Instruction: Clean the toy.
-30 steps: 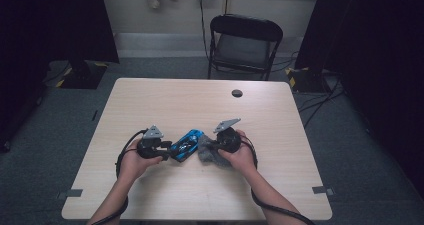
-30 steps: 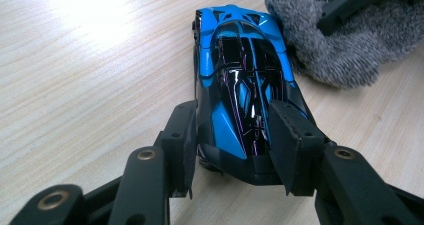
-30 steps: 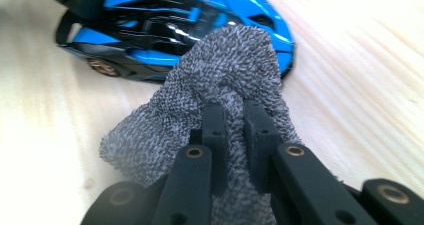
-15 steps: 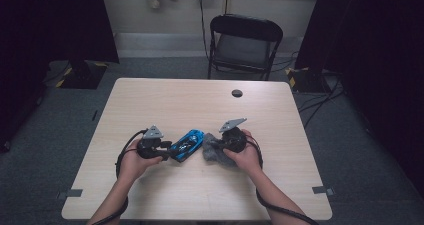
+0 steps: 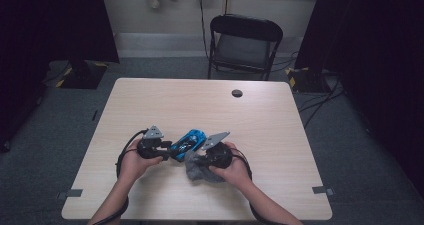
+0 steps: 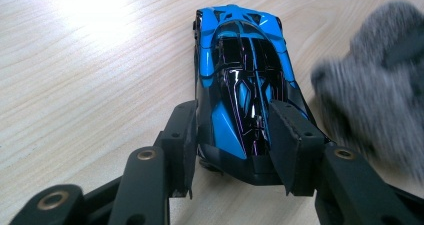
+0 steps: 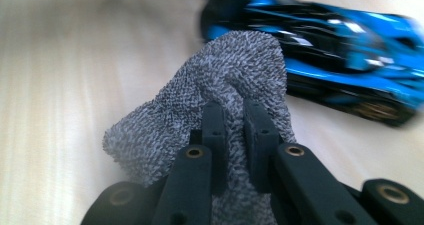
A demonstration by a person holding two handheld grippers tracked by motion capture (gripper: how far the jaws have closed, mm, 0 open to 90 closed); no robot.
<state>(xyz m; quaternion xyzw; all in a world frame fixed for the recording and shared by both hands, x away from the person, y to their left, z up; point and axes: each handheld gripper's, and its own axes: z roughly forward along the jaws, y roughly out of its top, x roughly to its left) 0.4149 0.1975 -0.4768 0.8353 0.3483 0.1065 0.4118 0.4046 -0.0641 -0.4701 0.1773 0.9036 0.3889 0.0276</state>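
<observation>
The left gripper (image 6: 232,150) has its two black jaws partly closed on the rear end of a blue and black toy car (image 6: 240,80); one pad presses each flank, and the car's tail sits between them on the wooden table (image 6: 90,85). From this gripper the car runs straight ahead, nose pointing away, wheels on the tabletop. Off to one side of the jaws, just beside the car's flank, a grey fuzzy cloth (image 6: 380,95) hangs blurred.

The right gripper (image 7: 234,130) has its jaws brought close together, pinching a fold of that cloth (image 7: 220,100). The fabric bunches up over the jaw tips and drapes down around them, hiding whatever lies straight beyond. Past the cloth, ahead and to one side, the toy car (image 7: 340,50) lies crosswise to these jaws, its side and one wheel turned toward them. The cloth's front edge is very near the car's side; whether it touches, I cannot tell.

In the high view, the left gripper (image 5: 167,150) and the right gripper (image 5: 200,160) face each other near the table's (image 5: 280,135) near edge, with the car (image 5: 187,142) between them and the cloth (image 5: 196,170) bunched under the right hand (image 5: 227,167). Farther out, a small dark round cap (image 5: 237,93) sits in the tabletop, and a black folding chair (image 5: 244,45) stands beyond the far edge.
</observation>
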